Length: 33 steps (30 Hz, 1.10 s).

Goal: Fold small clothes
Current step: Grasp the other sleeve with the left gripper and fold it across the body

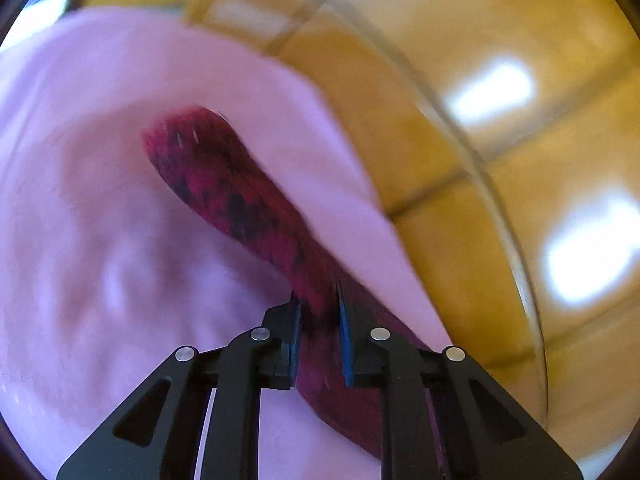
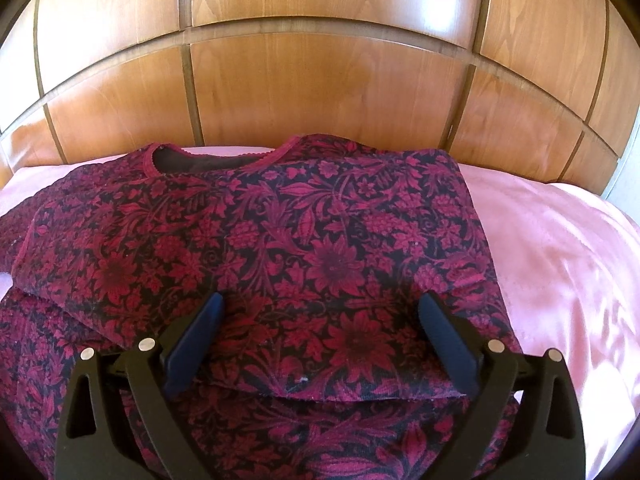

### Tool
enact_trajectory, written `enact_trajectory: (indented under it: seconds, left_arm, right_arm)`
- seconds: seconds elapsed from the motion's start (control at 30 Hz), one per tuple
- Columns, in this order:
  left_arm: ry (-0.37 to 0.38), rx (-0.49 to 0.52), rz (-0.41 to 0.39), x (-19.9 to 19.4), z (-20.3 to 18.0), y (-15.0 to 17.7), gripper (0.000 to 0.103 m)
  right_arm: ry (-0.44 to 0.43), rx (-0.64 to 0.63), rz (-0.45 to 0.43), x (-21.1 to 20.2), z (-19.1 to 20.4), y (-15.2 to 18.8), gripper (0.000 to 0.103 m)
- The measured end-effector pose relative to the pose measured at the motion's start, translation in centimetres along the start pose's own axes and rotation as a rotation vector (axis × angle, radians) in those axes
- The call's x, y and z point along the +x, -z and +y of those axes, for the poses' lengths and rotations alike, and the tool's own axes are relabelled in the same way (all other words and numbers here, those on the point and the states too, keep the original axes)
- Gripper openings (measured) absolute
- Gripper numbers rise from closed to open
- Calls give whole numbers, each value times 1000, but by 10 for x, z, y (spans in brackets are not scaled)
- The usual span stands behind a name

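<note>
Where the left wrist camera looks down along its fingers, we see the left gripper point(image 1: 319, 312) closed on a strip of the dark red patterned top point(image 1: 224, 184), its blue pads pinching the cloth with only the fabric between them. The strip runs away from the pads up and to the left, lying over a pink bedsheet point(image 1: 100, 240). The whole picture is blurred, so we cannot make out the pattern finely. To the right, past the edge of the sheet, stands a wooden headboard point(image 1: 500, 140) of glossy panels with bright patches of light on it.

In the right wrist view the picture is sharp. The right gripper point(image 2: 320, 308) has its two fingers spread wide, and nothing is between them; they hang just over the cloth, and whether the tips touch it we cannot tell. The top point(image 2: 280, 240) lies spread on the pink bedsheet point(image 2: 560, 260), red flowers on black, with its neckline point(image 2: 216, 160) at the far side, near the headboard point(image 2: 320, 80). A folded layer lies on top, its lower edge crossing just below the open fingers, and more of the same cloth shows beneath it. At the left a sleeve edge with red trim point(image 2: 24, 248) lies across the body.
</note>
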<state>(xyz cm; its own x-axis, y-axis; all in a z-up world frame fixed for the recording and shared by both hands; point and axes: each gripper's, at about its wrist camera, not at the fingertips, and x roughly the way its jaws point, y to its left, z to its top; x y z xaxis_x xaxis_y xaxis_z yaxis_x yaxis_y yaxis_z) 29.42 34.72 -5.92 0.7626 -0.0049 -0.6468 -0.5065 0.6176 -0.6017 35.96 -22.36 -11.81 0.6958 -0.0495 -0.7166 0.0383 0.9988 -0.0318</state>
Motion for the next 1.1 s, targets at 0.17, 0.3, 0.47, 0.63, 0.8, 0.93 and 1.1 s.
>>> enact_trajectory:
  seconds: [0.17, 0.3, 0.47, 0.63, 0.8, 0.93, 1.1]
  left_arm:
    - [117, 280, 1, -24, -83, 53, 13]
    - [215, 465, 70, -25, -143, 112, 13]
    - [252, 597, 211, 6, -191, 185, 13]
    - [212, 667, 308, 39, -213, 227, 22]
    - [258, 707, 313, 32, -225, 235, 69]
    - [306, 738, 257, 1, -222, 227, 77]
    - [177, 729, 132, -19, -192, 217, 77]
  right_arm:
    - [0, 0, 0, 0, 0, 0, 98]
    - [-3, 2, -1, 0, 0, 0, 98]
    - [-12, 12, -2, 0, -1, -1, 98]
    - [-16, 16, -1, 0, -2, -1, 98]
    - [-38, 28, 13, 0, -6, -3, 98]
    - [-98, 99, 6, -14, -17, -14, 95]
    - [-346, 219, -25, -43, -7, -32, 81]
